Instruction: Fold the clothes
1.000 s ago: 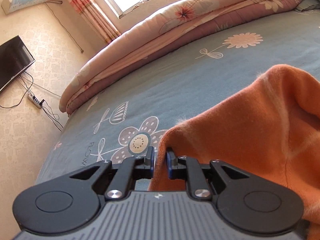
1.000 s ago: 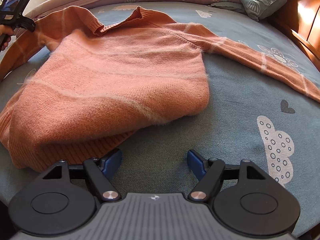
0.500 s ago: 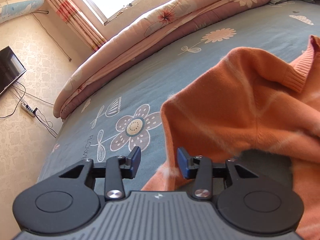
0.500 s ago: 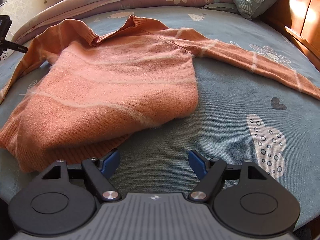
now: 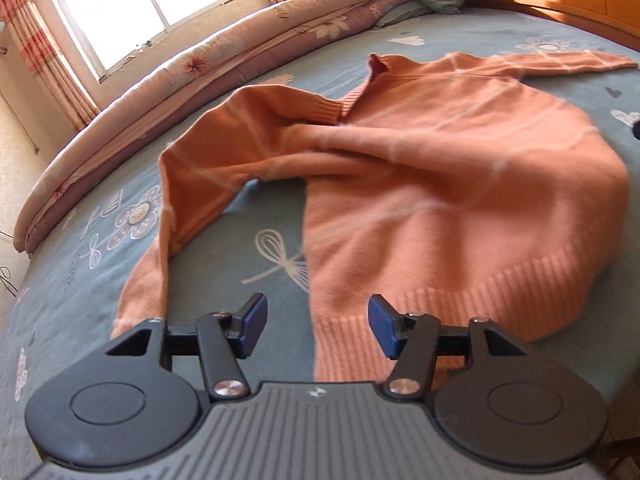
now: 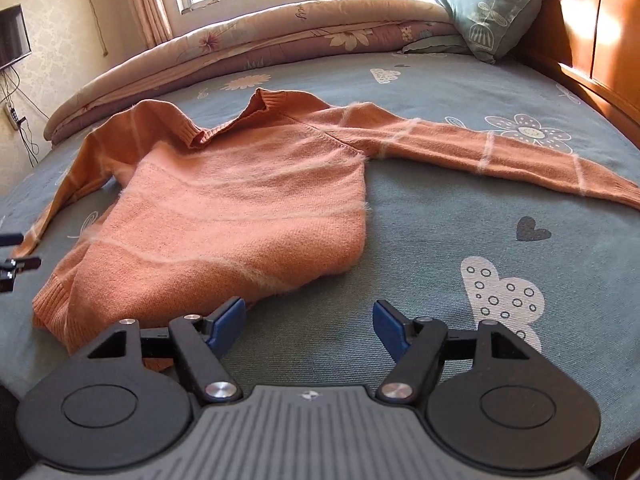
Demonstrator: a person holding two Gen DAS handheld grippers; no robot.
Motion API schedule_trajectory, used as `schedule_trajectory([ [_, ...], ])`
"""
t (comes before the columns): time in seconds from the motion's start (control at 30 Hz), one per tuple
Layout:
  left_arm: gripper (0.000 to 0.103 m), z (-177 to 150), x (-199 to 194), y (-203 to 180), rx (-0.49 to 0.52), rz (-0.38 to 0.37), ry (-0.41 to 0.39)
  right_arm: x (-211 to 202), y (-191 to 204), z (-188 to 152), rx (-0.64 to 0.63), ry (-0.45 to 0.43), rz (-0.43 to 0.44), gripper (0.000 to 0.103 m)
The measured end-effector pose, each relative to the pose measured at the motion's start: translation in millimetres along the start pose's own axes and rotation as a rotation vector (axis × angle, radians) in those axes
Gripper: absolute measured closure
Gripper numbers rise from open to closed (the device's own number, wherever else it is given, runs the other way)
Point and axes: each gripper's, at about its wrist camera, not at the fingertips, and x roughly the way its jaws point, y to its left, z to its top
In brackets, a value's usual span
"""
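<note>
A: Left gripper (image 5: 314, 326) has let go of the fuzzy orange knit sweater (image 6: 224, 208); jaws just opened, nothing clamped.

B: Sweater lies on the grey-blue flowered bedsheet (image 6: 460, 216), near sleeve (image 5: 192, 184) dropped crooked. Right gripper (image 6: 306, 326)?

A: Jaws narrowing, apart, empty. Sleeve likely needs regrasping.

1. The left gripper (image 5: 314, 326) hung over the near edge of the bed (image 5: 276, 248), its jaws having just been opening, nothing pressed between them.
2. The orange sweater (image 5: 460, 200) lay spread on the blue flowered sheet, its ribbed hem (image 5: 420, 300) just beyond the blue pads (image 5: 382, 326).
3. One sleeve (image 5: 192, 184) curved back toward the gripper's left side.
</note>
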Motion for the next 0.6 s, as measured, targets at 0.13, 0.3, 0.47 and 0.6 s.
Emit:
schedule_trajectory([
  [0.13, 0.042, -9, -10, -18, -0.006, -0.012, 0.014, 19, -19, 8, -0.011, 0.031, 0.023, 0.044],
  [0.3, 0.039, -3, -14, -30, -0.031, -0.036, 0.023, 45, -35, 17, -0.037, 0.057, 0.067, 0.050],
  [0.47, 0.036, 9, -20, -51, 0.011, -0.056, -0.023, 50, -45, 23, 0.072, 0.065, 0.174, 0.050],
  [0.6, 0.035, 13, -18, -65, 0.042, -0.080, -0.028, 38, -28, 14, 0.100, 0.079, 0.306, 0.050],
])
